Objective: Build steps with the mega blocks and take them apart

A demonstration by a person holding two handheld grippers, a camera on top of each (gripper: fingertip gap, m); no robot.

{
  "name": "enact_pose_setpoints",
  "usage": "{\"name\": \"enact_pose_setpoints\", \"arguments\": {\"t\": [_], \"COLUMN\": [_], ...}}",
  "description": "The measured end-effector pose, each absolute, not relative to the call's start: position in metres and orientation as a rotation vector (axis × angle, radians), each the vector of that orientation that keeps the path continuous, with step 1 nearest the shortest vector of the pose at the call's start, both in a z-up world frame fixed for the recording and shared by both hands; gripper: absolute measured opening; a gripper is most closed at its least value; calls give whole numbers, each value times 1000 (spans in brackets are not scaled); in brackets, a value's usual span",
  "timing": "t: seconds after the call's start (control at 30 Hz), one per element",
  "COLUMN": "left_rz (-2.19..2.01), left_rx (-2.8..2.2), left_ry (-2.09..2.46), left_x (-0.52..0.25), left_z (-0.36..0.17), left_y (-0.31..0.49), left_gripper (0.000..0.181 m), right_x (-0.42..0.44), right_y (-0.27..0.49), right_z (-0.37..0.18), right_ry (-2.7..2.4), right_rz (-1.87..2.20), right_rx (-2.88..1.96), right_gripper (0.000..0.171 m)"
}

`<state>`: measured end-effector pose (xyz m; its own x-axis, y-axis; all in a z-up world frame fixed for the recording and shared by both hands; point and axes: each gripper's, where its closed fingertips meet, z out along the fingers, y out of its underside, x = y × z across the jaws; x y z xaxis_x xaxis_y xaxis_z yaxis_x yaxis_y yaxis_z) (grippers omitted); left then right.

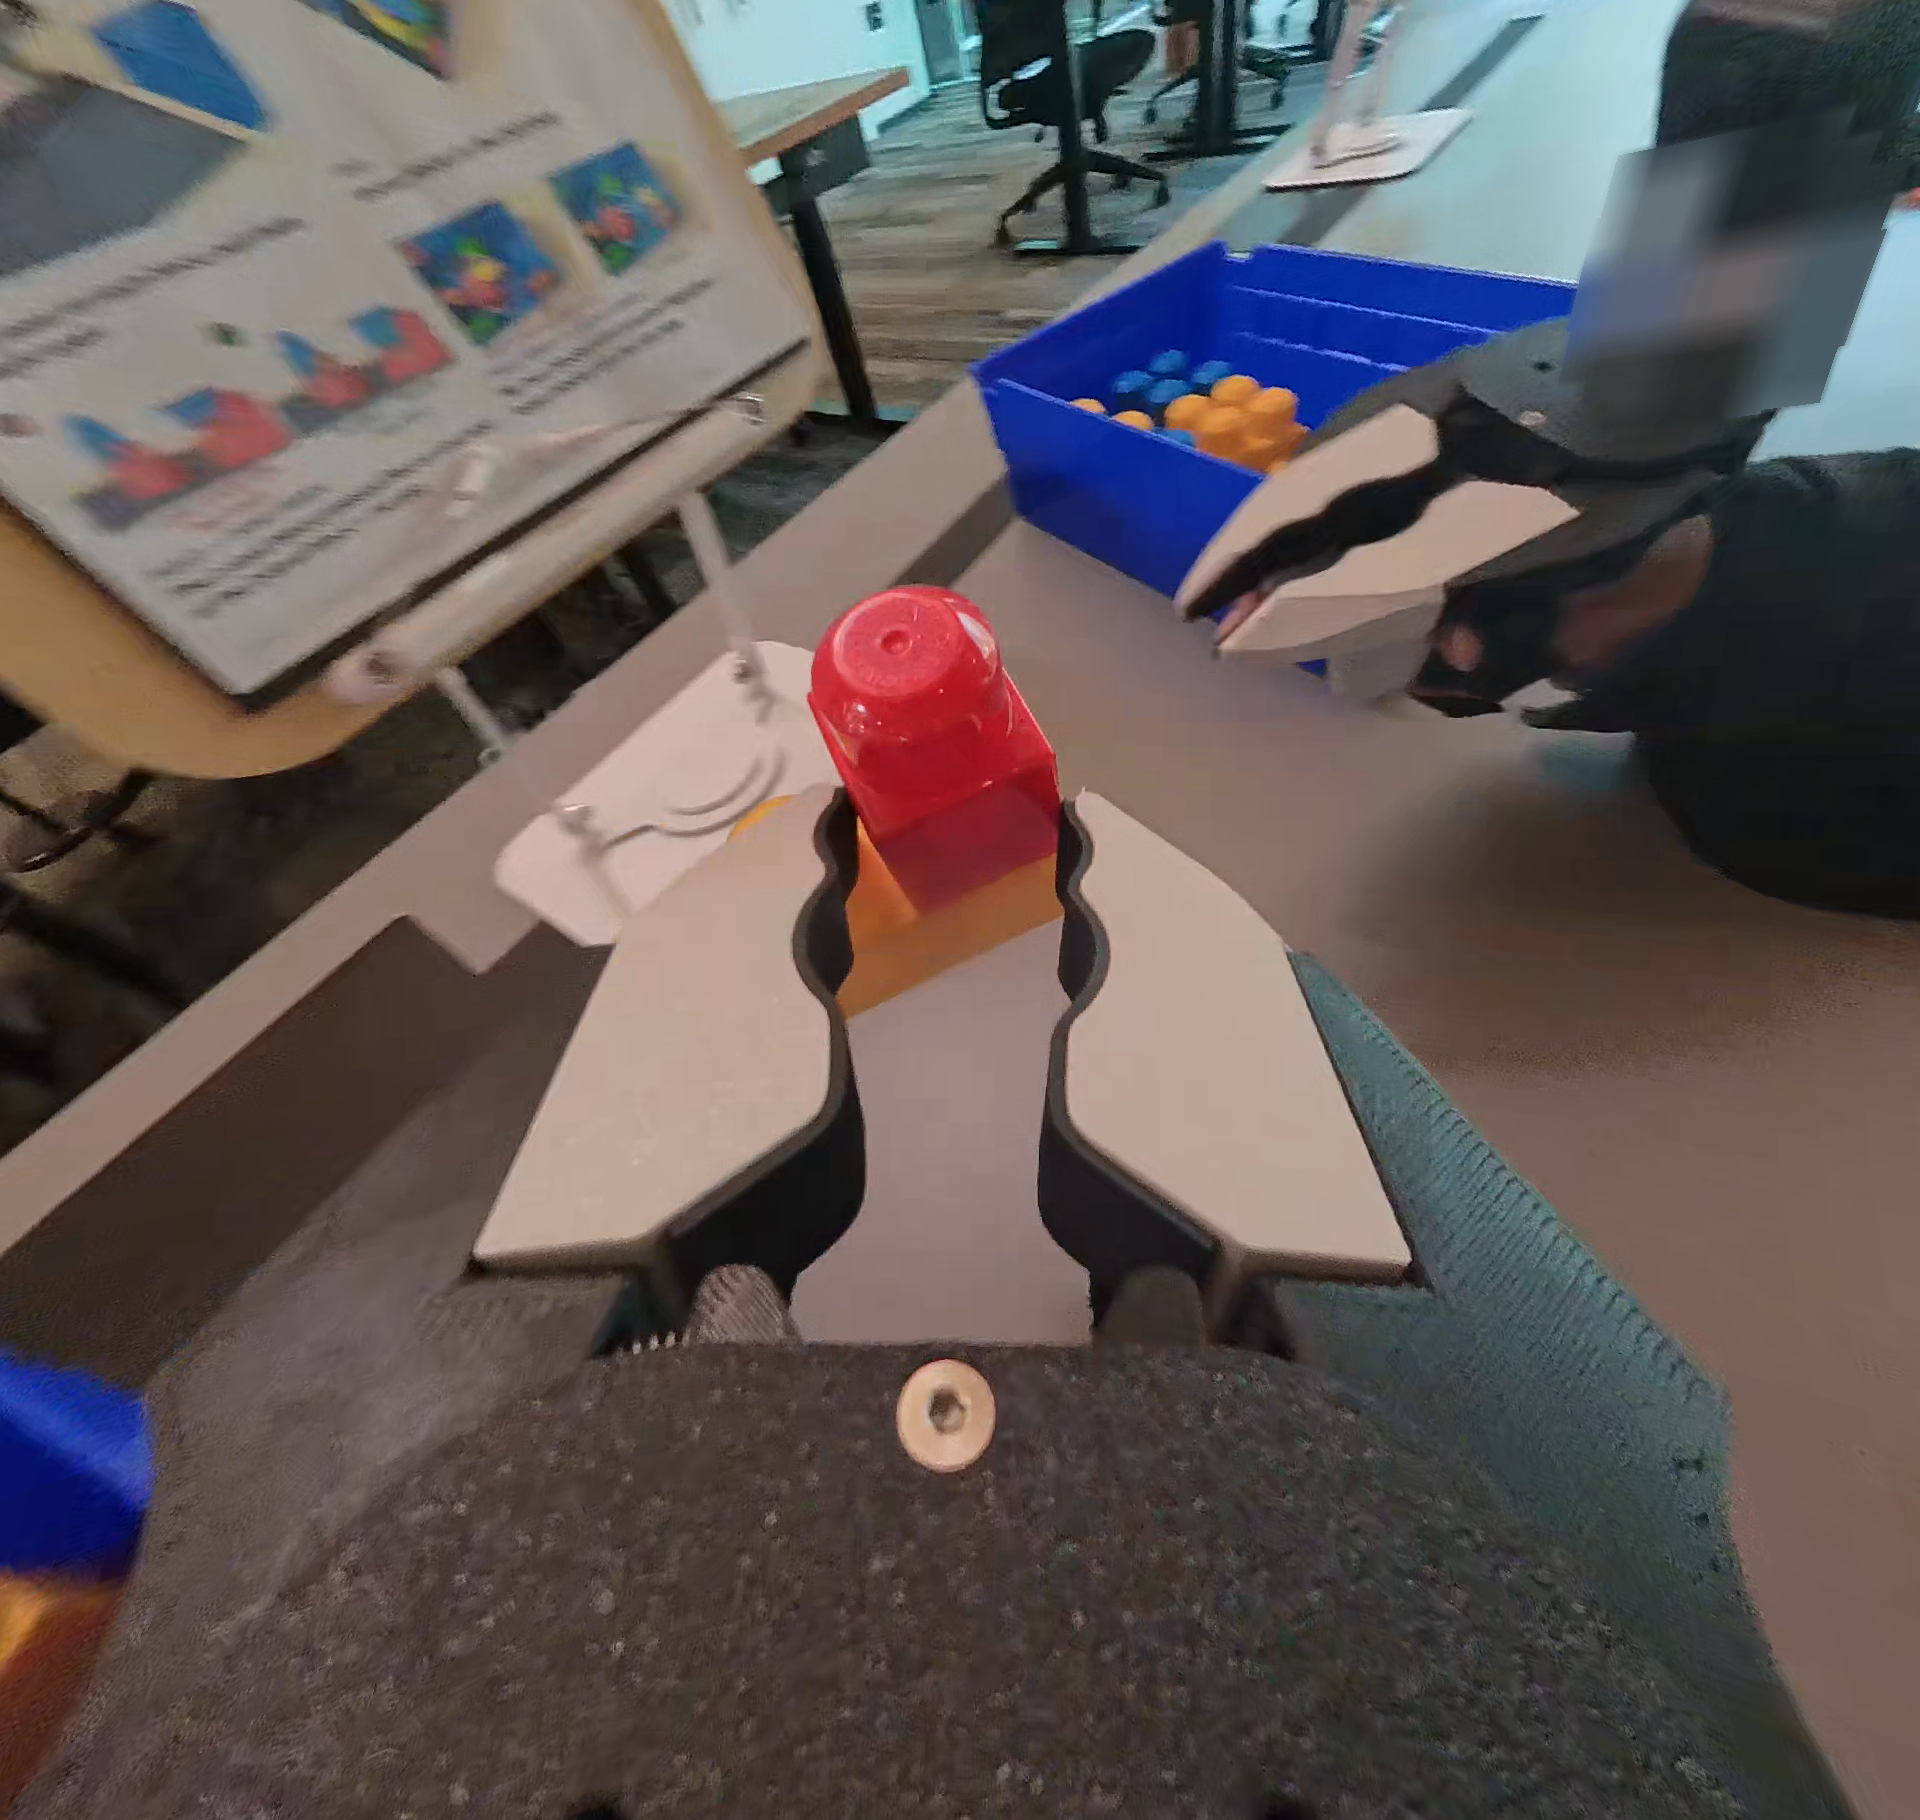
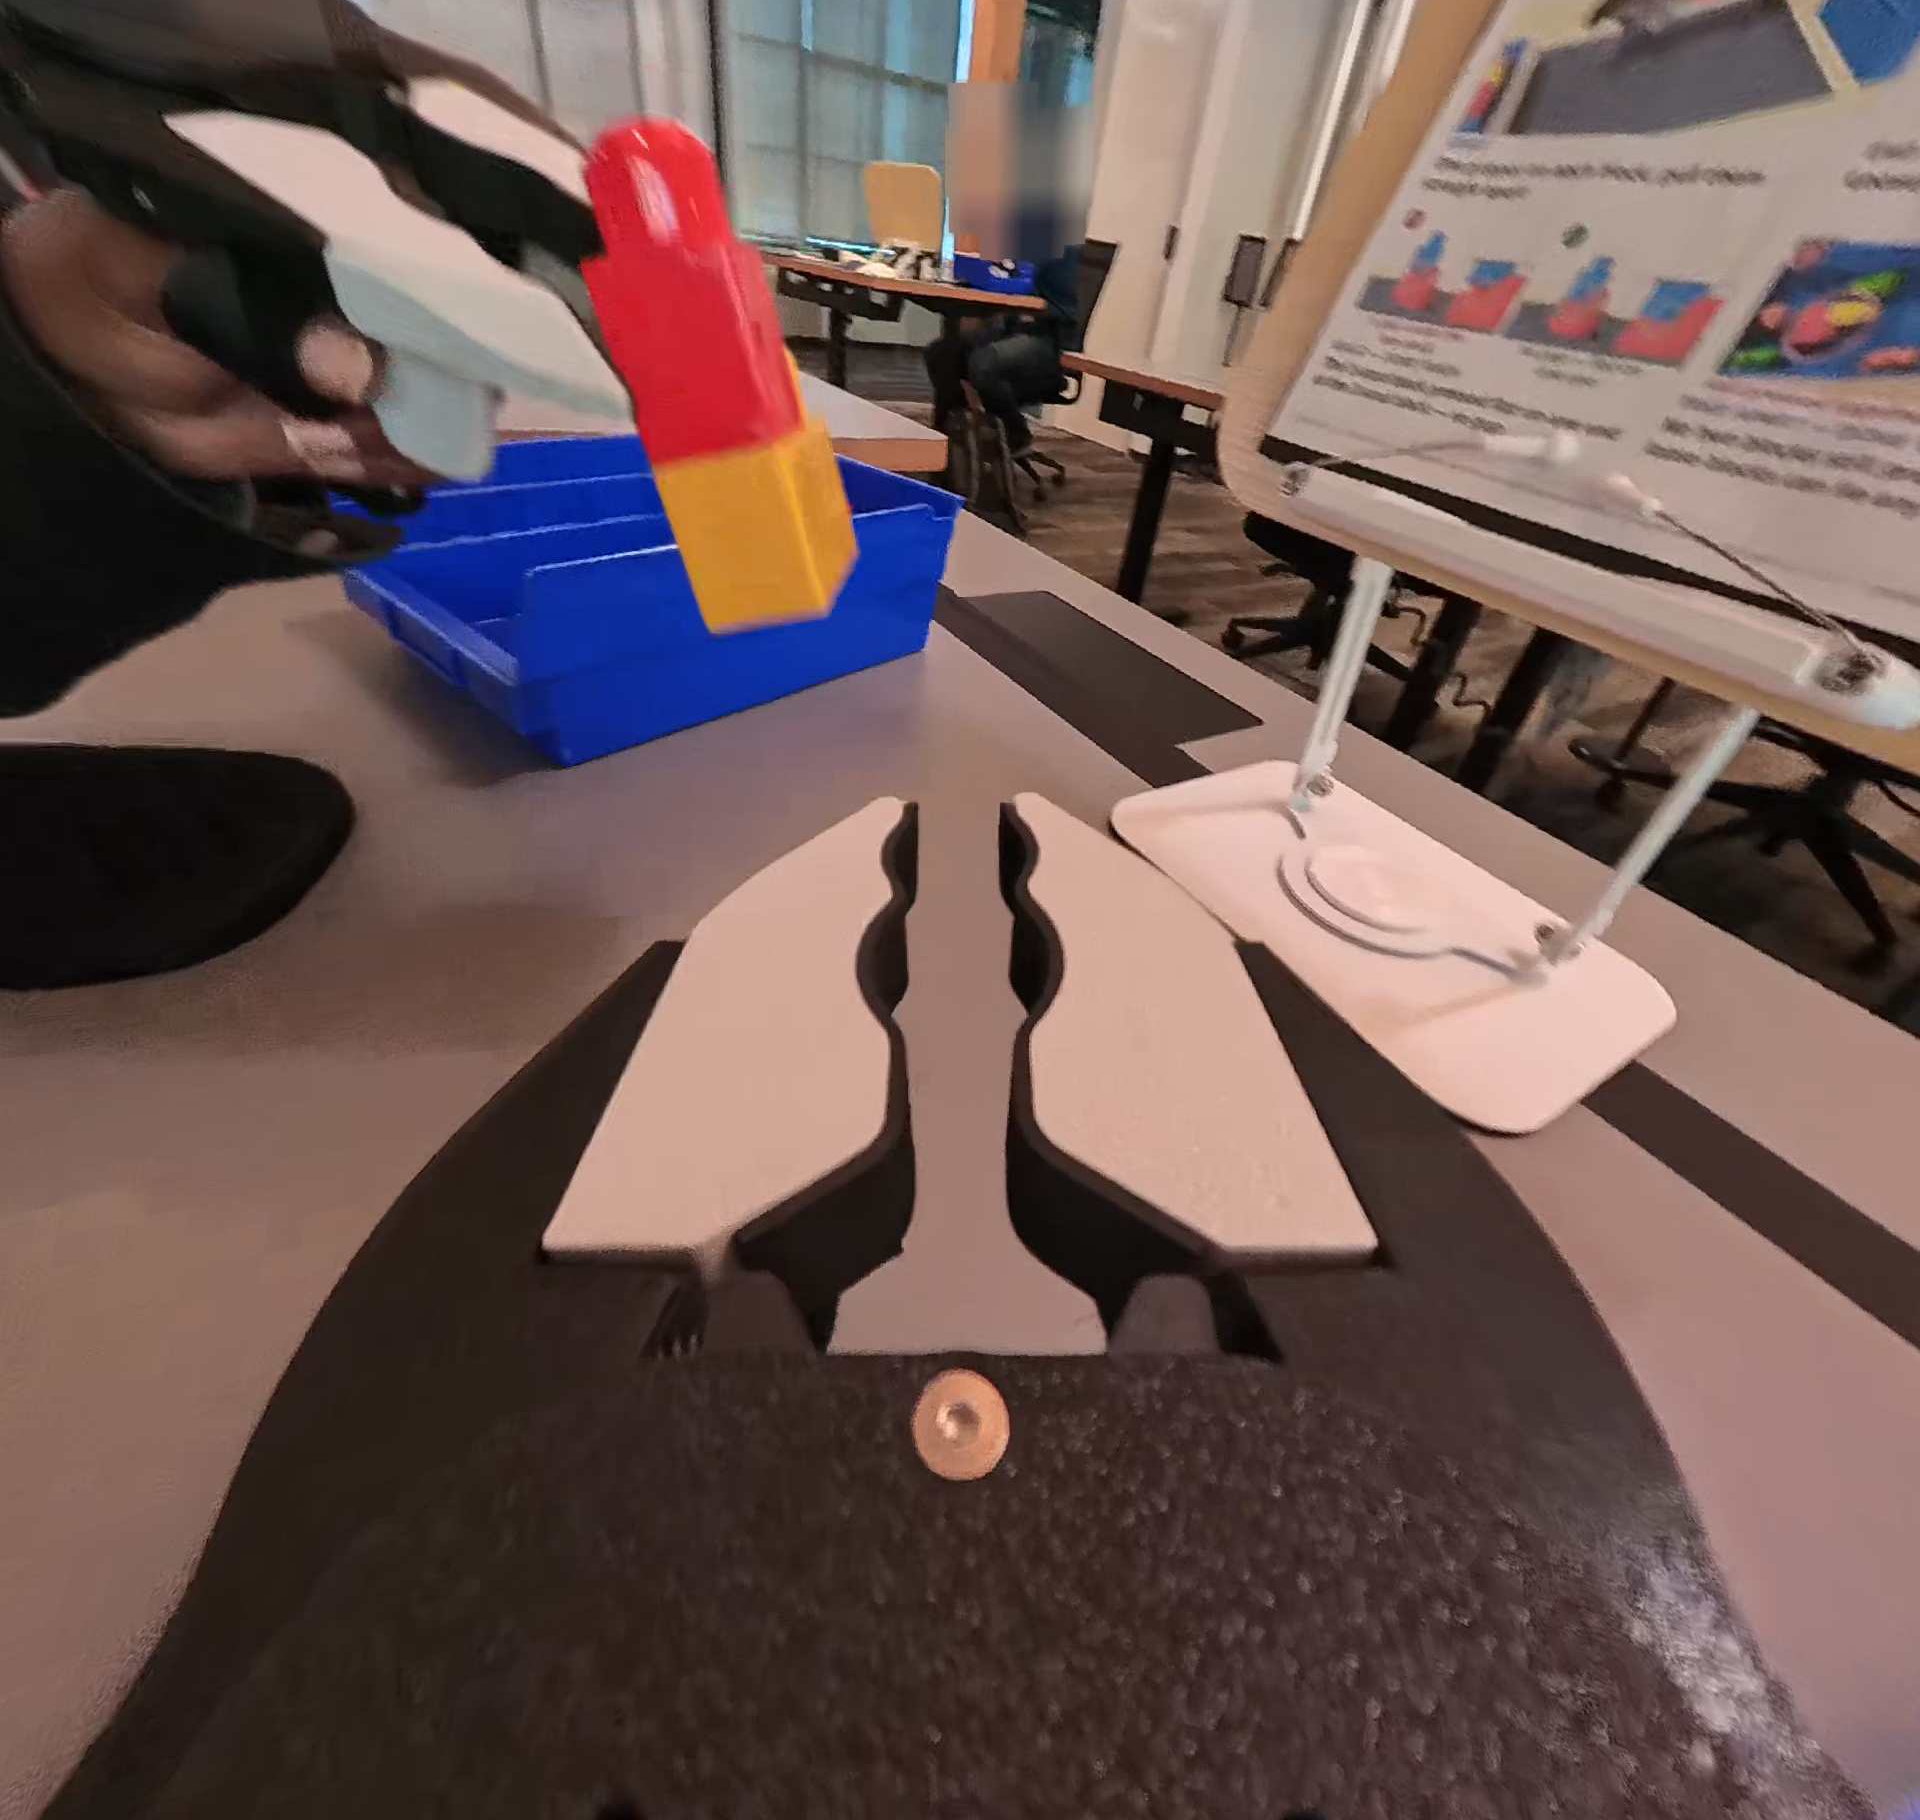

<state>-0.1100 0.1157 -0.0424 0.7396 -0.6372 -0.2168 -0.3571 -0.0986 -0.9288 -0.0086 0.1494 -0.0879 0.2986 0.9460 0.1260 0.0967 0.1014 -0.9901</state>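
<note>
My left gripper [image 1: 951, 820] clamps one red block [image 1: 930, 721] stacked on one orange block [image 1: 935, 923], held in the air above the grey table [image 1: 1455, 991]. My right gripper [image 2: 958, 820] is empty, its jaws a narrow gap apart. One blue bin [image 1: 1117, 477] on the table holds several blue and orange blocks [image 1: 1231, 414].

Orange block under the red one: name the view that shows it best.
Right wrist view: the orange block hangs in full sight below the red block. In the left wrist view, the left gripper fingers and red block hide most of it.
</note>
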Motion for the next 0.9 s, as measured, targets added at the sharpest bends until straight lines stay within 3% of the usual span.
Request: {"name": "enact_pose_setpoints", "arguments": {"t": [0.33,0.43,0.5,0.57,0.63,0.73,0.9], "left_rz": [-422,-471,-470,-479,-547,-632,-834], "left_rx": [-1743,-1748,-1742,-1713,-1635,-1556,-1504], "left_ry": [689,688,693,696,703,698,616], "left_x": [-63,-51,-46,-45,-42,-44,-54], "left_z": [-93,-96,-97,-94,-83,-70,-60], "left_y": [120,115,113,111,107,101,99], "left_gripper": [37,37,37,37,39,61,64], "right_x": [-41,-47,-47,-46,-43,-34,-21], "right_y": [125,128,127,126,124,120,100], "right_z": [-127,-132,-135,-130,-121,-100,-64], "right_ry": [-1336,-1303,-1313,-1301,-1245,-1130,-1025], "right_rz": [631,596,572,603,748,1050,1442], "right_rx": [-1326,-1345,-1342,-1328,-1349,-1326,-1167], "right_gripper": [52,52,37,37,36,36,36]}}
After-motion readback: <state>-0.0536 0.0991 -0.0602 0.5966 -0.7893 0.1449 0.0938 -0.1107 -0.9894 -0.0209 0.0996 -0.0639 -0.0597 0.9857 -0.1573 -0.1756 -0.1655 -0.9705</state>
